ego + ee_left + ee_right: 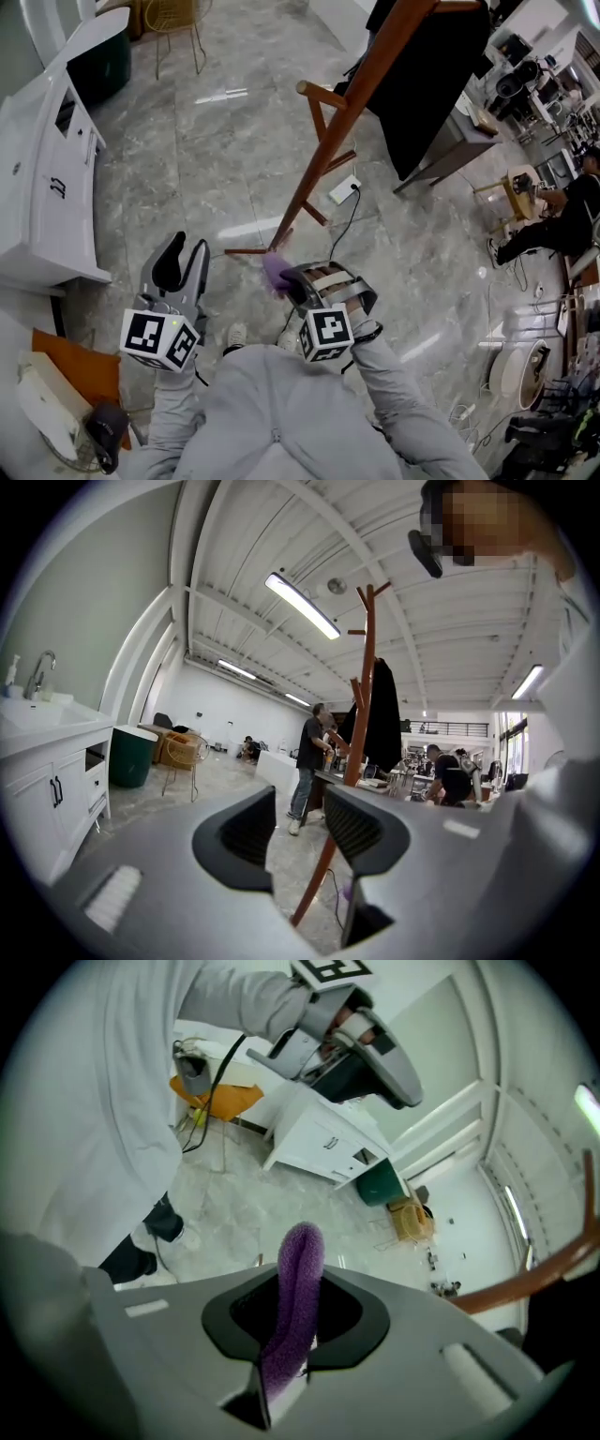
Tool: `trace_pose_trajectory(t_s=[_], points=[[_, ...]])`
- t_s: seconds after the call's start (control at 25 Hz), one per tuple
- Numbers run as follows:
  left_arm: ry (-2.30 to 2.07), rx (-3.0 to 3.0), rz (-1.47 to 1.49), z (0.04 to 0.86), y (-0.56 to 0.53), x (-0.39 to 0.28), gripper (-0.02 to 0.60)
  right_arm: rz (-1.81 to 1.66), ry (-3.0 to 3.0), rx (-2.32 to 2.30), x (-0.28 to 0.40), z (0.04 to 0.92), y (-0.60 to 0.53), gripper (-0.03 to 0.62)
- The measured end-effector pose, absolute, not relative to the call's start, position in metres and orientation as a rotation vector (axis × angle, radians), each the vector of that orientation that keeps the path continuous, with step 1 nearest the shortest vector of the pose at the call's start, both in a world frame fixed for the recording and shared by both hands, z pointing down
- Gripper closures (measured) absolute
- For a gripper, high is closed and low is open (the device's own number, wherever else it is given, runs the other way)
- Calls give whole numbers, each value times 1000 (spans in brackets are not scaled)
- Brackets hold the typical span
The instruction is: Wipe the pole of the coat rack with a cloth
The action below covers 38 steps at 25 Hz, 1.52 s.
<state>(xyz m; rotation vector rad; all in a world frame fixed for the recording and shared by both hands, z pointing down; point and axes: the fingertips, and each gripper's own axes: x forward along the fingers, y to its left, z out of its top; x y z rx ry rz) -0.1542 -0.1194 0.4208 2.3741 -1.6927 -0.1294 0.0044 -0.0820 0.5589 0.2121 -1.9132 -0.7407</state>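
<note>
Right tongs [296, 1321] pinching purple cloth [300, 1260], seen close to lower end of coat rack pole [349, 117]. Left tongs [300, 832] spread, nothing between, off to the side.

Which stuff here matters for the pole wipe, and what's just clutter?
In the job:
coat rack pole
purple cloth, pinched in the right gripper
left gripper, open and empty

Lying about:
black coat hanging on the rack
white sink cabinet
green bin
wire chair
floor socket
</note>
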Motion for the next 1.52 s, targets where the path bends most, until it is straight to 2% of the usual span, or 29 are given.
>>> trace_pose_trajectory(t_s=[0.8,1.16,1.52], points=[[-1500,2600,-47,389,-149,-72,413,-328,-2335,1531,156,384,-110,540],[-1464,2652,-1,381,-155,-51,413,-151,-2336,1894,230,374,-108,540],[-1424,2673,27,384,-156,-40,413,-10,-2303,2107,272,384,-104,540]])
